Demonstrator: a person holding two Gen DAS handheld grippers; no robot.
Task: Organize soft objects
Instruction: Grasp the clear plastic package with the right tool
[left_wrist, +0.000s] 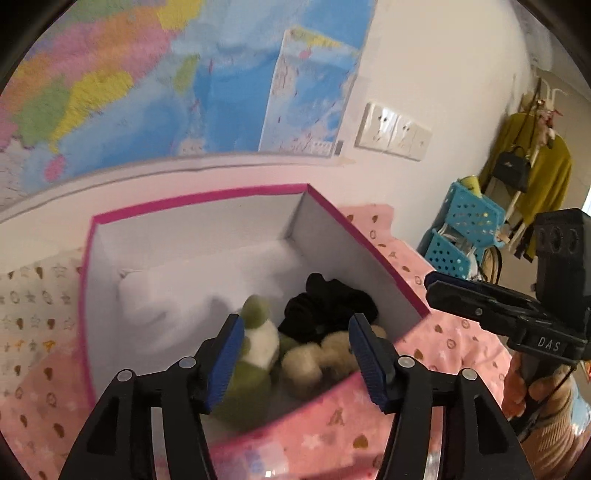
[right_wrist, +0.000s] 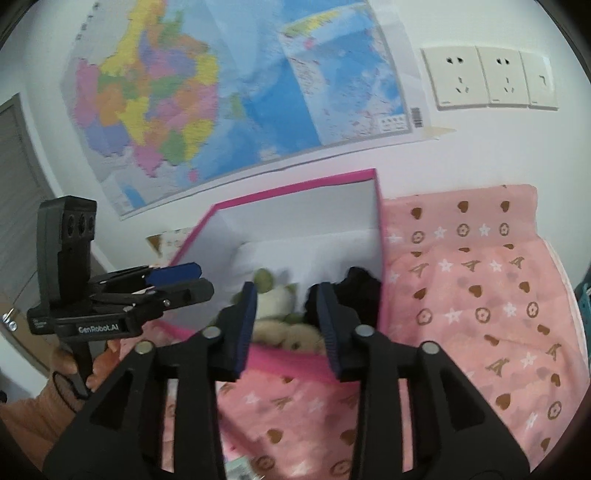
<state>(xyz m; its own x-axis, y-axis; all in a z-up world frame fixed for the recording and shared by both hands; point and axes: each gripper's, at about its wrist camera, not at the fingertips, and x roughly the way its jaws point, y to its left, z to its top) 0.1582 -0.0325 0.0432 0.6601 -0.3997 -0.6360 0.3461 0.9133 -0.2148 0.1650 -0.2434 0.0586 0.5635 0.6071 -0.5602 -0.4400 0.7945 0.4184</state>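
- Your left gripper (left_wrist: 295, 358) hangs over the pink-rimmed box (left_wrist: 369, 243), fingers parted and holding nothing.
- Your right gripper (right_wrist: 286, 325) is the same, narrower gap.
- The green plush (left_wrist: 255, 332), tan plush (left_wrist: 317, 358) and black cloth (left_wrist: 328, 306) lie inside the box on the bed (right_wrist: 480, 295).

Both views are brightly and evenly lit by soft, diffuse light, with no harsh glare. Motion blur smears the wall map (left_wrist: 155, 85) at upper left and the plush toys (left_wrist: 258, 343) inside the pink box (left_wrist: 199, 199). Fisheye distortion bends straight edges, and black vignetting fills every corner. Soft shadows lie within the box.
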